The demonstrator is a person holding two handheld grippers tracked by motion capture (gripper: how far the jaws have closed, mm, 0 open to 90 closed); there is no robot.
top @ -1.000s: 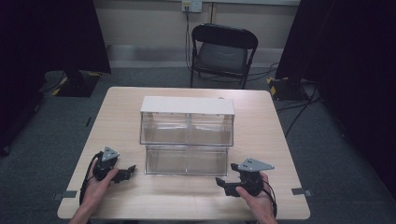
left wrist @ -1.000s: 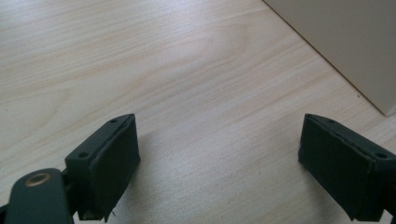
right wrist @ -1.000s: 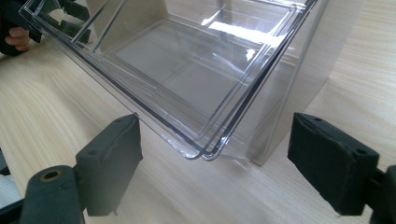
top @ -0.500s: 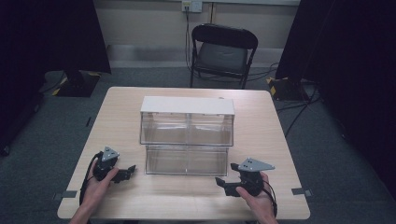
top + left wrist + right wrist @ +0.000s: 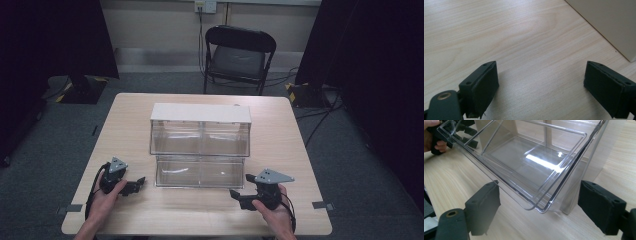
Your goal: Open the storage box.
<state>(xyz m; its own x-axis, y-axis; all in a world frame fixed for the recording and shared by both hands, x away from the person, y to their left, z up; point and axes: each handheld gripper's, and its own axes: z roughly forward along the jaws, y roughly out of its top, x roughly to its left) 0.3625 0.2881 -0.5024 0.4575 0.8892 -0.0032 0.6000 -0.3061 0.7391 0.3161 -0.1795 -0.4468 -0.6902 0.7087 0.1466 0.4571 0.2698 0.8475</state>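
Grippers at rest beside a clear plastic two-tier drawer cabinet w/ white top [image 5: 200, 142] on a light wooden table [image 5: 280, 125]: nothing had shifted vs. the shots a second before, so work on the unit likely hadn't begun. Left gripper [image 5: 134, 186], jaws wide apart & empty, sat low on the table just left of the pulled-out transparent lower drawer [image 5: 199, 171]. Right gripper [image 5: 240, 192], jaws likewise spread w/ nothing between, faced that drawer's front right corner [image 5: 536, 207] at close range, not touching. Upper tier appeared shut. Black folding chair [image 5: 239, 55] stood beyond the table.
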